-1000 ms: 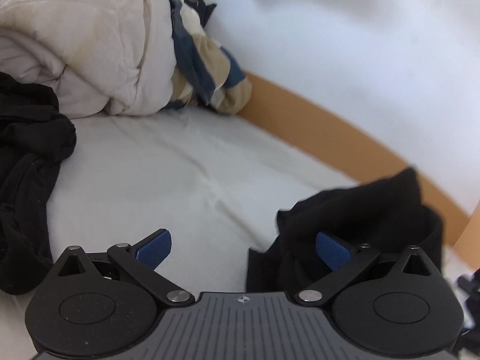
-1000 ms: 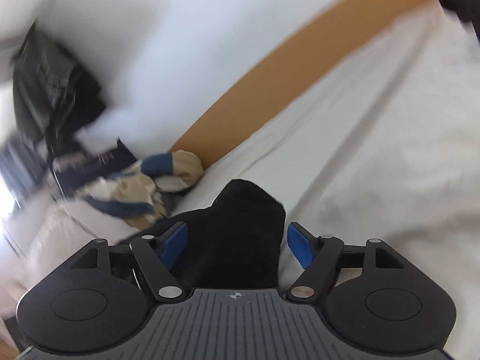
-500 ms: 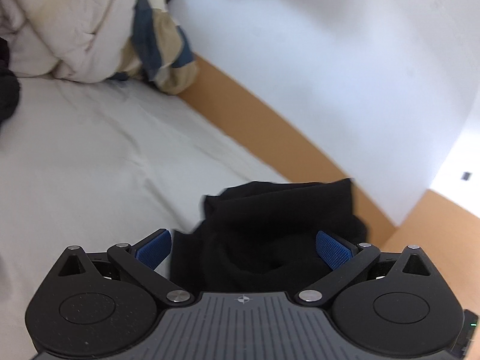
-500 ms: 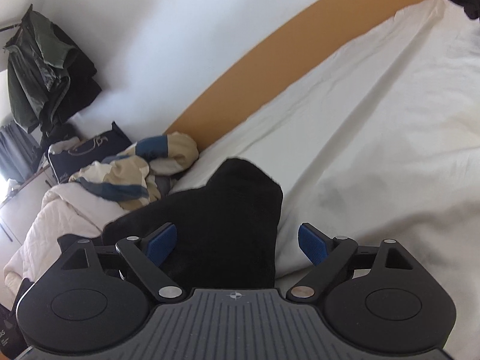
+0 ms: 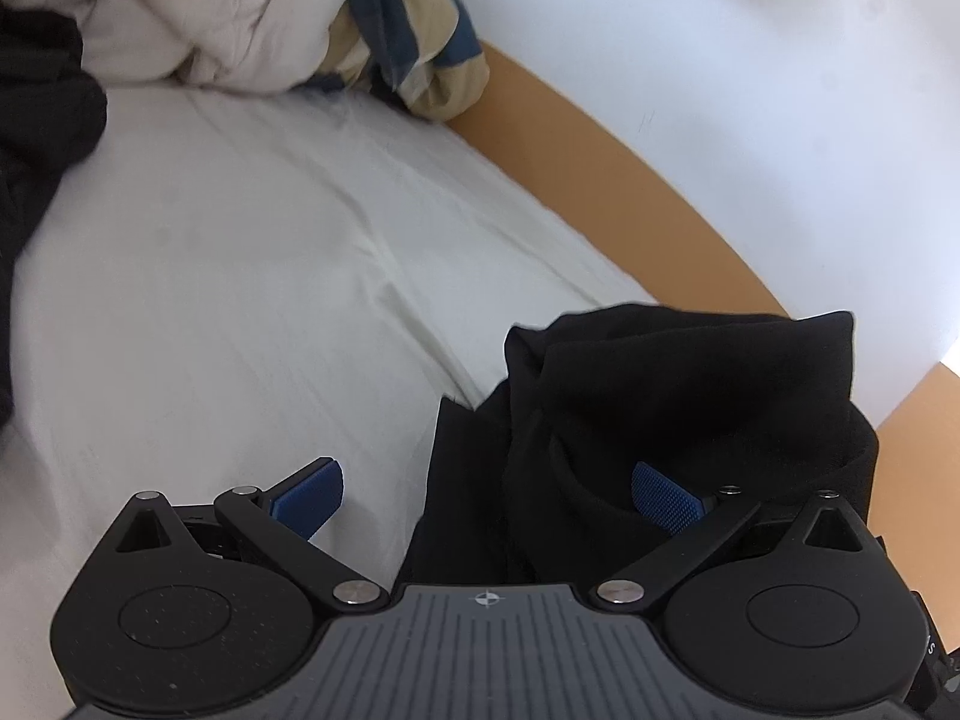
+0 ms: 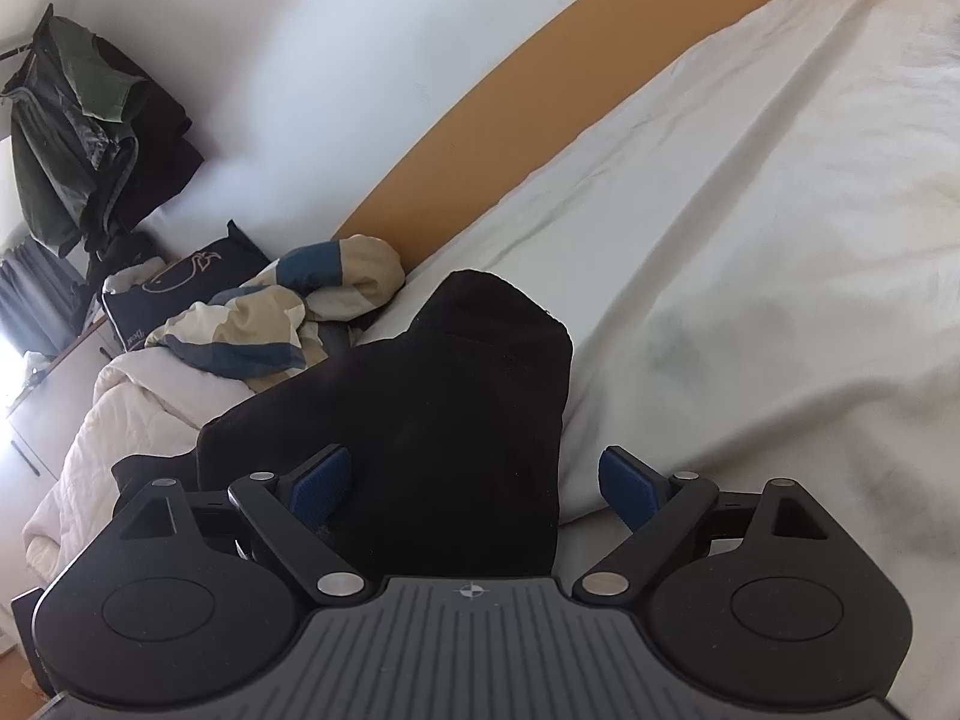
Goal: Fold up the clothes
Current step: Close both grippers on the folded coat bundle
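Note:
A black garment (image 5: 678,396) lies bunched on the white bed sheet (image 5: 240,300) near the wooden bed rail. My left gripper (image 5: 486,501) is open just above it. Its left pad (image 5: 306,498) hangs over bare sheet and its right pad (image 5: 666,504) sits in a fold of the black cloth. In the right wrist view the same black garment (image 6: 432,408) lies folded flat between the jaws of my right gripper (image 6: 474,483). Those jaws are opening, and neither pad presses on the cloth.
A white duvet (image 5: 198,6) and a blue and beige striped cloth (image 5: 414,42) are heaped at the head of the bed. More black clothing (image 5: 36,138) lies at the left. The orange-brown bed rail (image 6: 540,108) runs along the white wall. Jackets (image 6: 84,120) hang in the corner.
The right gripper's jaws have spread wider around the black garment. The left wrist view swung right onto the garment, then part of the way back left.

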A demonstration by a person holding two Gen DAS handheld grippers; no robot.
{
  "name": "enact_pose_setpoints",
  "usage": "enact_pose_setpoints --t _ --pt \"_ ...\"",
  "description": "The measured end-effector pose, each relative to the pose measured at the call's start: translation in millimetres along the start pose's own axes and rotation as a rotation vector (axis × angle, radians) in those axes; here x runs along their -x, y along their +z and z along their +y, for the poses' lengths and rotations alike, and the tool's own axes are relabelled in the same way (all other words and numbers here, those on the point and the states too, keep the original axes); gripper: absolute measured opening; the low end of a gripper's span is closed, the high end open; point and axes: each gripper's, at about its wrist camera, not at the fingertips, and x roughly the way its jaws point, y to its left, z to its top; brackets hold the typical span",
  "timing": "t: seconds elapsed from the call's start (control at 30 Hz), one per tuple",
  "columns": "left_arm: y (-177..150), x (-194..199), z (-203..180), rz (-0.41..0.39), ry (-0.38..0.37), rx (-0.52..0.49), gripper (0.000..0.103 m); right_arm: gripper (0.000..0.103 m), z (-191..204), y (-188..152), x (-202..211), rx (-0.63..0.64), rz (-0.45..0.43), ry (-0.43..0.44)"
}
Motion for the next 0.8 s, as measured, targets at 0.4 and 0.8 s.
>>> enact_pose_setpoints --t 0.4,0.8 --pt "-3 -3 2 0.008 -0.004 -0.001 0.102 0.093 -3 -1 7 -0.032 0.025 0.026" --pt "3 10 22 0.007 -0.175 0.162 0.102 0.099 5 -5 -3 -0.003 0.058 0.092"
